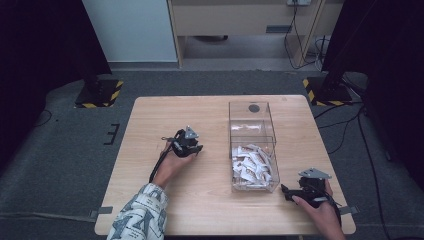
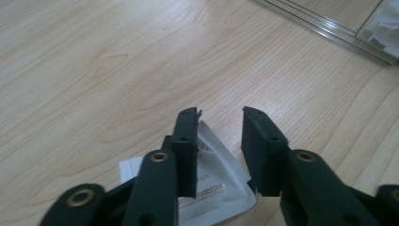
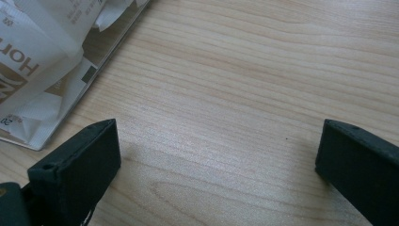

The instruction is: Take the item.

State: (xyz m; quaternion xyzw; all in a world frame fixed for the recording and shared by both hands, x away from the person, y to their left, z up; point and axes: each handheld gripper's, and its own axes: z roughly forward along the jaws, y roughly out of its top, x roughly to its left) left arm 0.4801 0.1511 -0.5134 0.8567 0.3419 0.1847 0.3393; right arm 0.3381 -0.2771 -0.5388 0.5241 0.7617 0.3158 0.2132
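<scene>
A white sachet with small print lies flat on the wooden table. My left gripper hovers just over it, and its jaws stand apart, one at each side of the sachet's pointed corner, without pressing on it. In the high view the left gripper is left of a clear plastic box that holds several white sachets. My right gripper rests near the box's front right corner. Its jaws are wide apart over bare wood, with nothing between them.
The box's clear wall and the sachets behind it are close on the left in the right gripper view. The box's base edge crosses the top right of the left gripper view. Dark stands flank the table.
</scene>
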